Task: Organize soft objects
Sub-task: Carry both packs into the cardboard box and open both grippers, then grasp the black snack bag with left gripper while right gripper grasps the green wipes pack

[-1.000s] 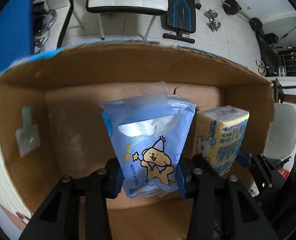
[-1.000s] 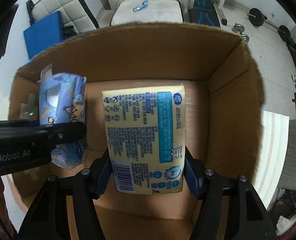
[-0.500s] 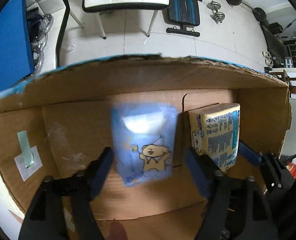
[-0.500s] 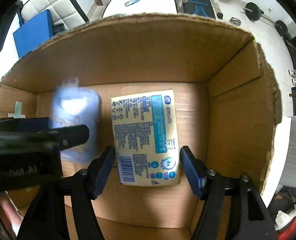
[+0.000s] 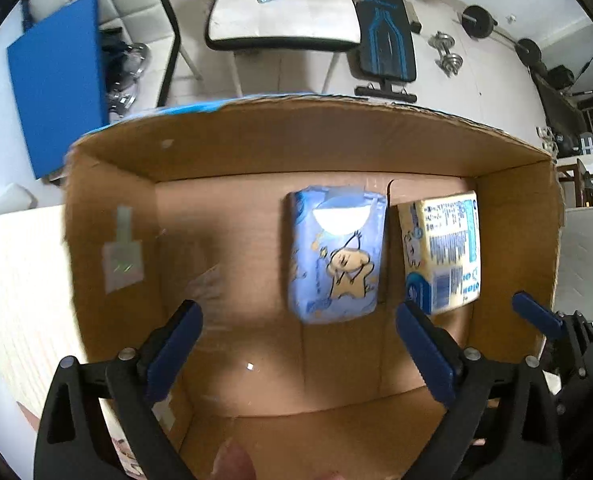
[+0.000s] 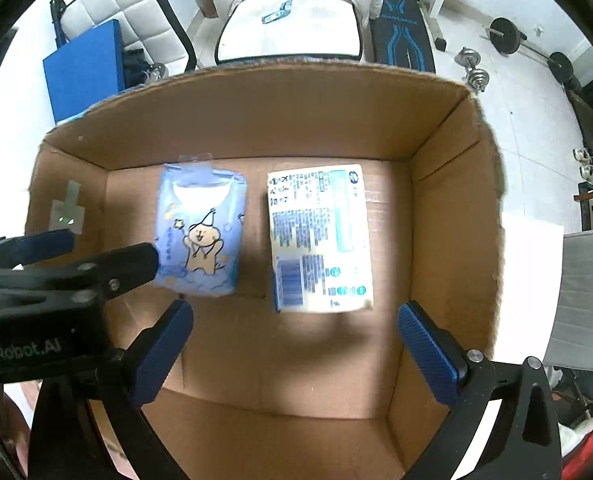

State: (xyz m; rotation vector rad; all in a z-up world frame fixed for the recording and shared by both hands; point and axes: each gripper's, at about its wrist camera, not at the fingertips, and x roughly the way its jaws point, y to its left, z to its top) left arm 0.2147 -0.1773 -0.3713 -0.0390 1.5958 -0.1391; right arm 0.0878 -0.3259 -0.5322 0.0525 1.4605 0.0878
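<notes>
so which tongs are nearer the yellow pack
Right. The right tongs hang open directly over the yellow pack; the left tongs sit beside it, over the blue pack.

An open cardboard box (image 6: 448, 208) carries the things. On its brown floor lie two soft packs side by side, close but apart: a blue pack (image 6: 202, 228) with a cartoon bear on the left, and a yellow pack (image 6: 320, 236) with blue print on the right, both flat.
</notes>
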